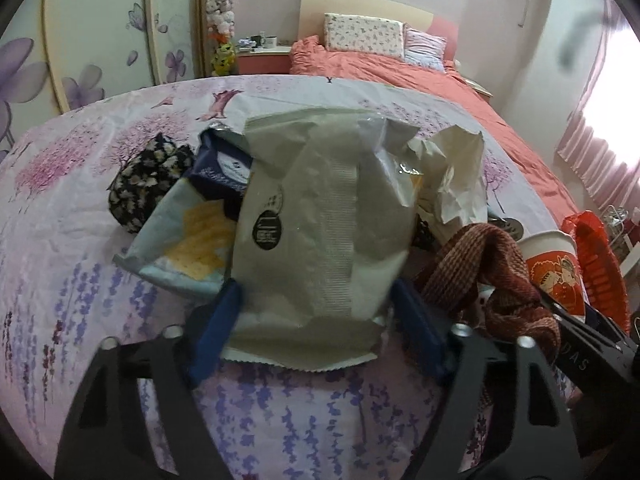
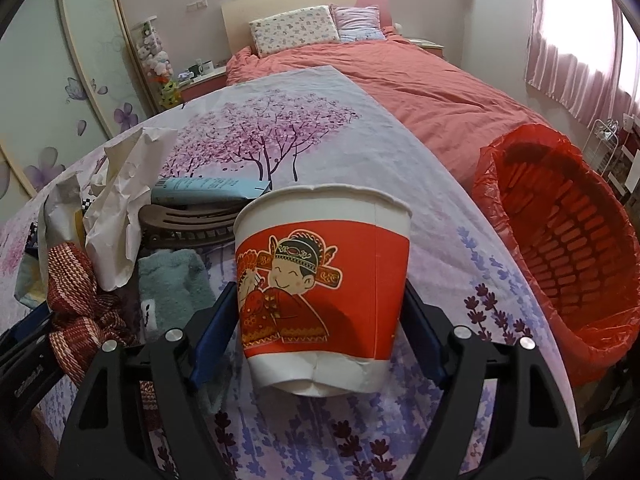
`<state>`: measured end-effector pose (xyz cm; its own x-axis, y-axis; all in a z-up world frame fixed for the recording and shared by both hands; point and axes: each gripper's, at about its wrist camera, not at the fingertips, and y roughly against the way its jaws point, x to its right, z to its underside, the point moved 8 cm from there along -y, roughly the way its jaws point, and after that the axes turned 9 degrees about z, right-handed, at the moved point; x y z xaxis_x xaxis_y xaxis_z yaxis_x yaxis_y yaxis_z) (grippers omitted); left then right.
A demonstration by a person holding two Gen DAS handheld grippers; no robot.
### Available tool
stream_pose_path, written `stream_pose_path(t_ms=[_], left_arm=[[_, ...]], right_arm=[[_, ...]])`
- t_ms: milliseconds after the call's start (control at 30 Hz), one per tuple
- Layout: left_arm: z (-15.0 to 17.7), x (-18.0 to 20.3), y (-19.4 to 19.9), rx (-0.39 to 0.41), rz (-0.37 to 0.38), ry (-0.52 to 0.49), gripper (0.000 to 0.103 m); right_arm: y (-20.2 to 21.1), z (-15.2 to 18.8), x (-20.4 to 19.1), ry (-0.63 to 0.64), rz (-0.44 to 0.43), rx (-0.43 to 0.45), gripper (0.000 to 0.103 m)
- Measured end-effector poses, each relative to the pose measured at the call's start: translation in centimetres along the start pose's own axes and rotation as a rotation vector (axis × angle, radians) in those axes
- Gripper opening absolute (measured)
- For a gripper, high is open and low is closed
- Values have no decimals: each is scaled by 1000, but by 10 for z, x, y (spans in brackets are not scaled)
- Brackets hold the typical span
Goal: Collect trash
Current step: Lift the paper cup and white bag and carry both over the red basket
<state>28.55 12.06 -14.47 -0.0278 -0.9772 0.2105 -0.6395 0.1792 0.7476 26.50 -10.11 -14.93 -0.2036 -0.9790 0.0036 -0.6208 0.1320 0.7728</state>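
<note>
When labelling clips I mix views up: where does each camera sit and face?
Left wrist: on the left gripper, looking down past its blue fingers at a grey-white paper snack bag between them.
Right wrist: on the right gripper, facing a red-and-white paper cup between its fingers.
Both show the cup, a red knitted cloth and the pink bed.

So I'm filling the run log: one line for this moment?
left gripper: closing around grey-white wrapper | right gripper: holds paper cup | red bin: right of cup
</note>
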Motion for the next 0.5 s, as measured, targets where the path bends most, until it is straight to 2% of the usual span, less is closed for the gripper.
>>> stream_pose_path(t_ms=[133,300,500], left_arm=[[-3,2,4,29,10,-31,52],[-8,8,16,67,55,-45,34],[-12,12,25,88,85,-38,30]], right_arm=[[2,0,1,-2,-11,2,77],[6,0,2,-3,-21,11,76],[15,-3,7,-10,-28,29,76]])
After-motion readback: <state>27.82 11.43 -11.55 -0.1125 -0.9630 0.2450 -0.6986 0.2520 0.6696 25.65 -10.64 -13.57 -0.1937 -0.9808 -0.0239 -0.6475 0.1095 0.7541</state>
